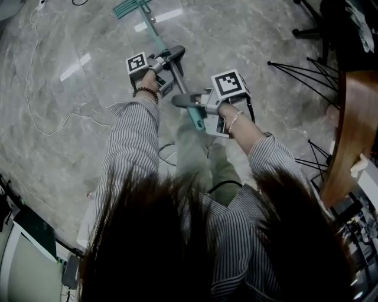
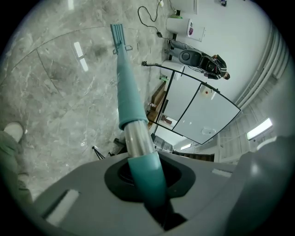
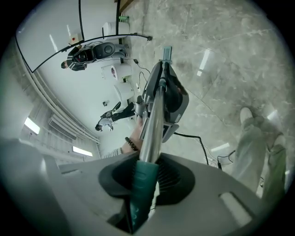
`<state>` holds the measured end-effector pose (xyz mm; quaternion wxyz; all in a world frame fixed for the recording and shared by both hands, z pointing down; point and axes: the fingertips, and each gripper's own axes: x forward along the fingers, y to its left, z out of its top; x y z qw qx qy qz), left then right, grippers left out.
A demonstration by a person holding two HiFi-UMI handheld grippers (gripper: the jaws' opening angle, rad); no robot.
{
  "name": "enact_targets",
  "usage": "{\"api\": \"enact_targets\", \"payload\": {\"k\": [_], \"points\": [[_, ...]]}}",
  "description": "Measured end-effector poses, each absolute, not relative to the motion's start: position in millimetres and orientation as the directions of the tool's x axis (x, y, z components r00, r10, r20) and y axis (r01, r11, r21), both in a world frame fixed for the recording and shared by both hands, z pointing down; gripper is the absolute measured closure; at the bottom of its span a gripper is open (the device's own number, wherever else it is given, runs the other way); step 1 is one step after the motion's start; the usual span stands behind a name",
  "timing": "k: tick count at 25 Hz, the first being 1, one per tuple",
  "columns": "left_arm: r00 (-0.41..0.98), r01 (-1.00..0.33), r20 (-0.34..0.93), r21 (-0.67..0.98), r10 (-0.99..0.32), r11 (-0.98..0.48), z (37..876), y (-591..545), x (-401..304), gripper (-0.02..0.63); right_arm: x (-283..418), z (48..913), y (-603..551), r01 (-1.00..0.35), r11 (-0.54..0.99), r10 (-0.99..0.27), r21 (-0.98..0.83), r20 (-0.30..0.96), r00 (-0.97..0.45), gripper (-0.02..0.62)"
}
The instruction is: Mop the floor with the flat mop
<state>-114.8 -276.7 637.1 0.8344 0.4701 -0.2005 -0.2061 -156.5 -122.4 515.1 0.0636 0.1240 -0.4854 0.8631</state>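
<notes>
Two grippers clamp the mop point(image 1: 155, 36): the left gripper point(image 1: 172, 61) is closed on the pole partway down, and the right gripper point(image 1: 190, 101) on its teal end grip point(image 3: 140, 182). The mop runs from centre toward 12 o'clock, with its head point(image 1: 131, 7) on the floor point(image 1: 71, 94). It looks light and stiff. The smooth pole may twist in the jaws, though the spaced holds give leverage. The head is cut off at 12 o'clock, so its pad is unseen.

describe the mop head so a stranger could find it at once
On the grey marble floor, follow the teal and silver mop pole away from the person. At its far end lies the flat teal mop head, the only teal slab there; its neighbour is a thin white cable.
</notes>
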Motion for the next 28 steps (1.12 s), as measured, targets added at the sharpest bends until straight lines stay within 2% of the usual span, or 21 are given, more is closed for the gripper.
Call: {"api": "enact_targets", "payload": {"k": [9, 18, 28], "points": [[0.826, 0.181, 0.127, 0.863, -0.550, 0.471, 641.9, -263.8, -109.9, 0.565, -150.1, 522.1, -106.2, -0.271, -0.542, 0.023, -0.796, 0.307, -0.951, 0.525], [0.831, 0.168, 0.142, 0.858, -0.538, 0.486, 640.9, -191.8, -81.1, 0.569, -123.7, 522.0, -30.9, -0.330, -0.496, 0.139, -0.803, 0.302, -0.943, 0.525], [0.751, 0.284, 0.087, 0.852, -0.655, 0.439, 630.7, -54.1, 6.8, 0.572, -18.7, 518.3, 115.7, -0.442, -0.409, 0.305, -0.798, 0.337, -0.891, 0.525]]}}
